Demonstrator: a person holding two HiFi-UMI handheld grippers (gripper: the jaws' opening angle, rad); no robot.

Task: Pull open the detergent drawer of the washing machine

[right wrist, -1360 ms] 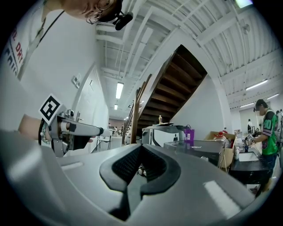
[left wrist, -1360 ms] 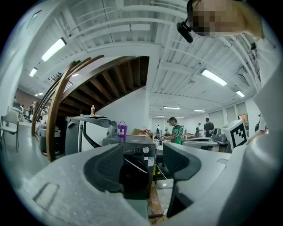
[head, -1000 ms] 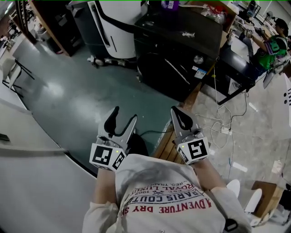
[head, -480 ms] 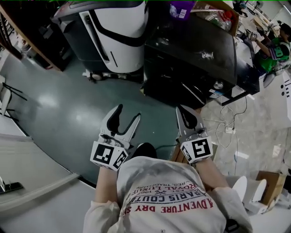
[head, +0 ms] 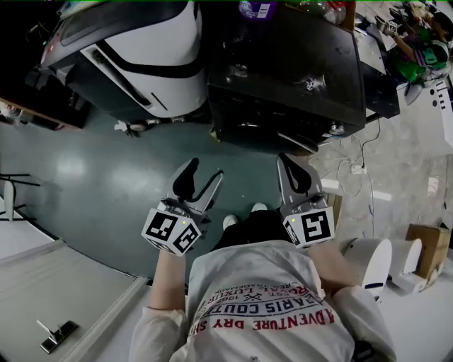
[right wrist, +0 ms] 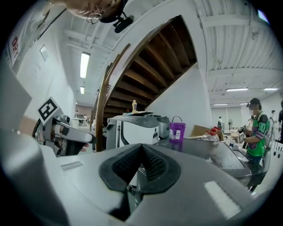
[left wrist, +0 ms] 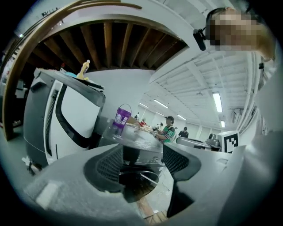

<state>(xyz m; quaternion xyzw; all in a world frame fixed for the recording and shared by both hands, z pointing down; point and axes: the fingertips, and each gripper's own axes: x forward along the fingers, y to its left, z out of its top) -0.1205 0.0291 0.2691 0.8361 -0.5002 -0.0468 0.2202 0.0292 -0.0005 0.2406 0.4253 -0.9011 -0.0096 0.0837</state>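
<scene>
The black washing machine (head: pixel 283 78) stands straight ahead of me, its dark front (head: pixel 283 131) facing my grippers; I cannot make out the detergent drawer on it. A purple bucket (head: pixel 256 8) sits on its top at the back. My left gripper (head: pixel 203 170) is held level over the green floor, short of the machine's left corner, its jaws wide open and empty. In the left gripper view the machine (left wrist: pixel 141 145) shows between the open pads (left wrist: pixel 106 163). My right gripper (head: pixel 289 161) points at the front, pads together on nothing (right wrist: pixel 141 148). Neither touches the machine.
A white and grey appliance (head: pixel 134 56) stands left of the washing machine. Cables (head: pixel 361 170) trail over the pale floor at right, by a cardboard box (head: pixel 428 247) and a white tub (head: pixel 371 261). A person in green (head: pixel 414 56) stands at the back right.
Both grippers have swung across the room together, and the black machine has come from the upper right to straight ahead. The left jaws stay open and the right jaws stay shut.
</scene>
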